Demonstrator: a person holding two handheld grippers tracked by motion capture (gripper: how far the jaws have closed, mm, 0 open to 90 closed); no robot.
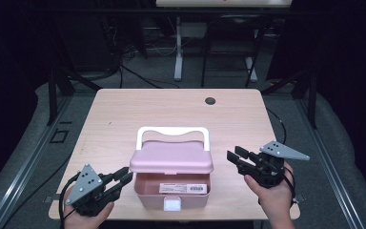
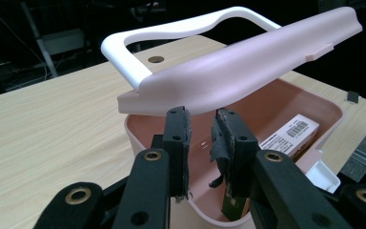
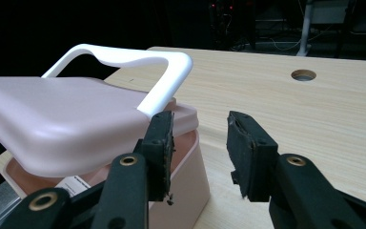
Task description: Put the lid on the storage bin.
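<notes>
Here a pink box (image 1: 171, 191) is shown at the near edge of the table (image 1: 124, 109), midway between the two grippers, with its lid (image 1: 171, 160) propped partly open and its white handle (image 1: 172, 132) raised behind the lid. The box's long axis is laid across the table, from left to right; its white latch (image 1: 174, 204) and mouth are turned toward the person, and the hinge side is turned away. Inside, a labelled white carton (image 1: 183, 189) is seen lying on the floor of the box.

The left gripper (image 1: 124, 175) is held just beside the box's left wall, with its jaws parted by a narrow gap and nothing between them. The right gripper (image 1: 234, 155) is held near the lid's right end, apart from it, with its jaws spread and nothing between them.

The step in hand is judged to be the handling of the lid, whether opening or closing cannot be told. For the next move, one end of the lid would need to be approached level with its rim and the jaws closed across that thin edge, while the box is steadied at the other side.
</notes>
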